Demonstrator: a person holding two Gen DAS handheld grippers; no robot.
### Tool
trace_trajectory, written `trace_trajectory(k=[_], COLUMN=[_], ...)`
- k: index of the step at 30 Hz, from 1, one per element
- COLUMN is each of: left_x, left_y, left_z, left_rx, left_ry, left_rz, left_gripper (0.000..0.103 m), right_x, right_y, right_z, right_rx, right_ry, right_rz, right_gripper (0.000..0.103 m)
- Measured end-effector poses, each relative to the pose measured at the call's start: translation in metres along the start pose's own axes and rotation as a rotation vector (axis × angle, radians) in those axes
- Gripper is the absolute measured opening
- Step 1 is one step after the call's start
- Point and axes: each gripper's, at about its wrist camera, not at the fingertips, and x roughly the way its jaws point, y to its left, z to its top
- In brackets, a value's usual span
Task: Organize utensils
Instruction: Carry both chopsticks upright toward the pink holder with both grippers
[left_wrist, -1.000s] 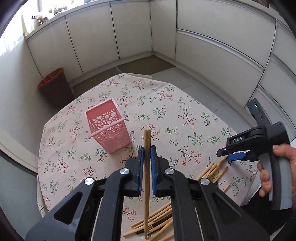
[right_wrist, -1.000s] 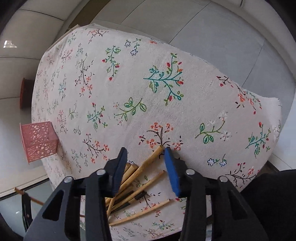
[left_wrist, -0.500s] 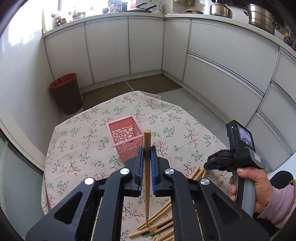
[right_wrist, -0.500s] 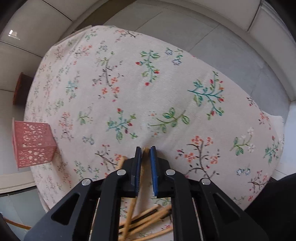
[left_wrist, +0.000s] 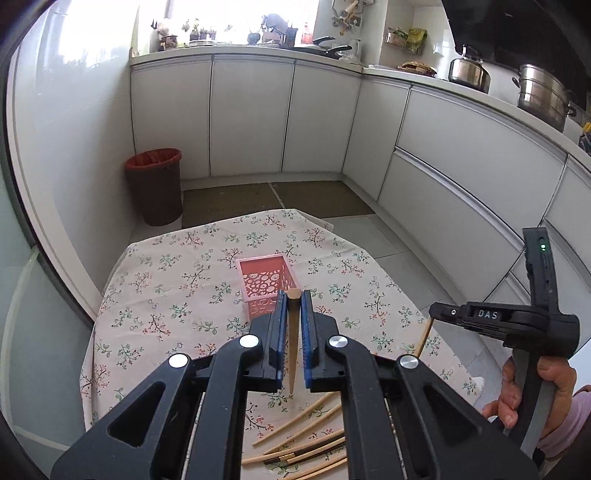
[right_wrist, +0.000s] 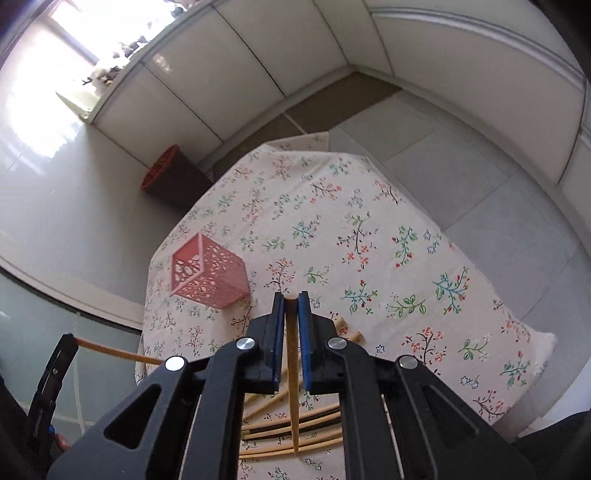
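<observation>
White kitchen cabinets behind floral tablecloth (left_wrist: 177, 295).

Left wrist: left gripper (left_wrist: 291, 295) clamped on chopstick (left_wrist: 292, 343), above pink basket (left_wrist: 266, 283); loose chopsticks (left_wrist: 303, 439) on cloth below.

Right wrist: right gripper (right_wrist: 291, 297) clamped on second chopstick (right_wrist: 292, 369), lifted over pile; basket left.

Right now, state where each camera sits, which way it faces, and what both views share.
Left wrist: on the left gripper, facing across the table at the pink basket and cabinets; right hand shows.
Right wrist: on the right gripper, tilted down at the floral tablecloth.
Shared: basket, loose chopsticks, red bin; each gripper clamps one chopstick.
</observation>
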Motion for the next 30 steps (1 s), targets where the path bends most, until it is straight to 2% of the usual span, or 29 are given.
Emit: trace_trajectory(k=[9,30], left_x=[-0.024,-0.052], left_y=[-0.006,-0.008], left_z=[0.005,0.025], left_rx=[-0.029,-0.035], left_ry=[-0.047,-0.11], left_rz=[-0.022,-0.023], left_gripper=[0.007,0.007], right_x=[-0.059,-0.108], right_y=[0.018,0.029], right_z=[-0.006,0.011], right_rx=[-0.11,-0.12], right_ry=[-0.084,-0.164], right_rz=[0.052,0.124], right_gripper=[0.008,0.008])
